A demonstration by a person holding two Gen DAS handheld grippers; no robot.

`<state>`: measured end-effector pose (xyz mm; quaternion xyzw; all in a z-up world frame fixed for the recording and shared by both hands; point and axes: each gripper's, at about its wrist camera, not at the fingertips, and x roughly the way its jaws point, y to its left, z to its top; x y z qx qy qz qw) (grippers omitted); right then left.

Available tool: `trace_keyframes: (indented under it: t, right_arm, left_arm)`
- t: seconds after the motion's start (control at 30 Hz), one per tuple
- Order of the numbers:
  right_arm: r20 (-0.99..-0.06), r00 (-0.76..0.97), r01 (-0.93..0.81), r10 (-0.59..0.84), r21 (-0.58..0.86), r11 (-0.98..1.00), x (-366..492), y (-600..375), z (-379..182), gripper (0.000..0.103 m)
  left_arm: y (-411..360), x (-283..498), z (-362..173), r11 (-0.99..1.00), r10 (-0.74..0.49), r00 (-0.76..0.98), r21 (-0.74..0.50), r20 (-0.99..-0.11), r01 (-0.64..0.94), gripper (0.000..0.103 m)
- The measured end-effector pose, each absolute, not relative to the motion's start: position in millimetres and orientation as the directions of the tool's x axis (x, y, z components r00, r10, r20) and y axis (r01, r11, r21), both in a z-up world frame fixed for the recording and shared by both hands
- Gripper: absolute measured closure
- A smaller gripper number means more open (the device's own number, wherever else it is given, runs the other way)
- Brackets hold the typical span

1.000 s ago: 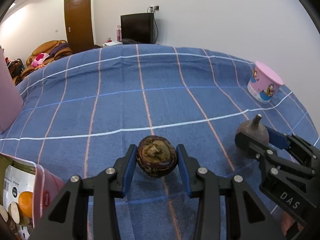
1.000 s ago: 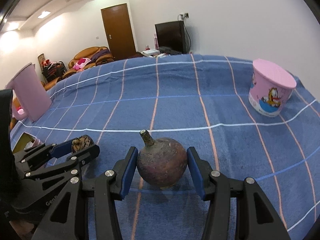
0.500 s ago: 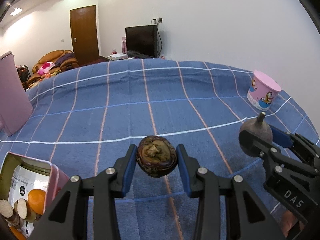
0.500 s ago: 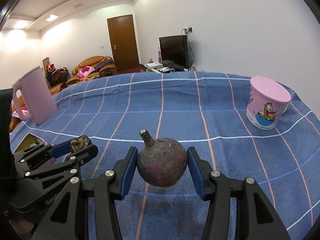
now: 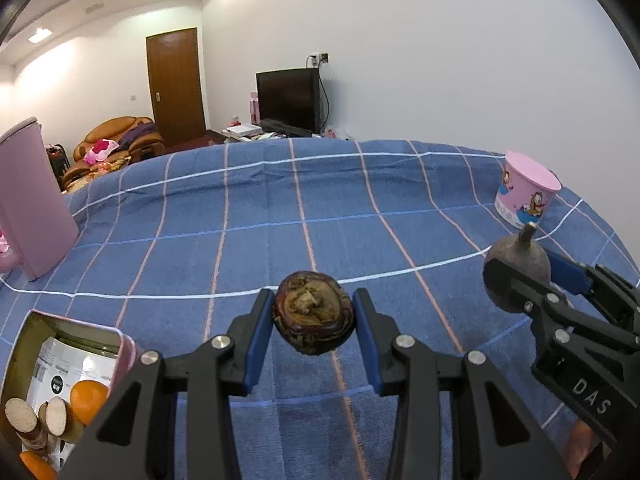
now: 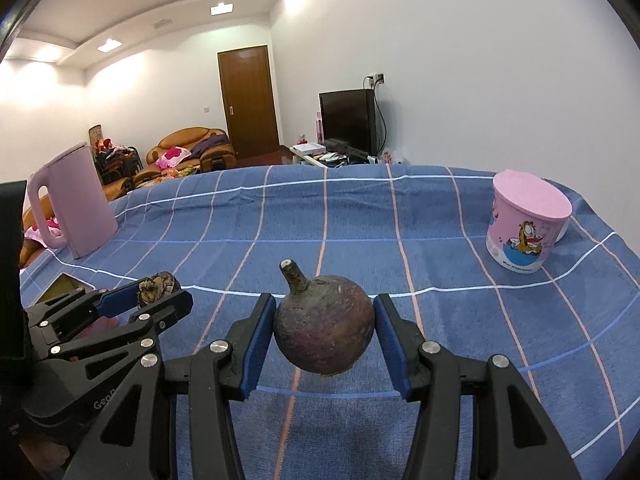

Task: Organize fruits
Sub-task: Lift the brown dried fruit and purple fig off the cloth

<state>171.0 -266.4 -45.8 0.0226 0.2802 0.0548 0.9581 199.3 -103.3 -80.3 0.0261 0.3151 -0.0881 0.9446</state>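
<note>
Both grippers hold fruit above the blue checked cloth (image 5: pixel 280 216) – the left gripper (image 5: pixel 313 326) clamps a brown, shrivelled fruit (image 5: pixel 313 318), probably a mangosteen, near the pink tin (image 5: pixel 76 326); the right gripper (image 6: pixel 325 336) pinches a stemmed purple fruit (image 6: pixel 325 330)

A round dark-purple mangosteen with a dried brown calyx (image 5: pixel 313 317) sits centre frame, lifted off the cloth; a smooth purple stemmed mangosteen (image 6: pixel 324 335) likewise, stem tilted upper left.

Blue checked cloth (image 5: pixel 304 208) open ahead, centre bare. Pink kettle (image 6: pixel 76 204) far left, pink cartoon cup (image 6: pixel 524 224) far right, pink fruit box (image 5: pixel 60 368) near left.
</note>
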Motion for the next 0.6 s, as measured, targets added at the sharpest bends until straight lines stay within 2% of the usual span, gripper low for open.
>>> trace_keyframes:
  t: [0.6]
  right_arm:
    - [-0.461, 0.881, -0.092, 0.104, 0.048, 0.995, 156, -263, -38, 0.051]
  left_arm:
    - [-103, 185, -72, 0.986, -0.125, 0.836, 0.025, -0.535, 0.164, 0.061]
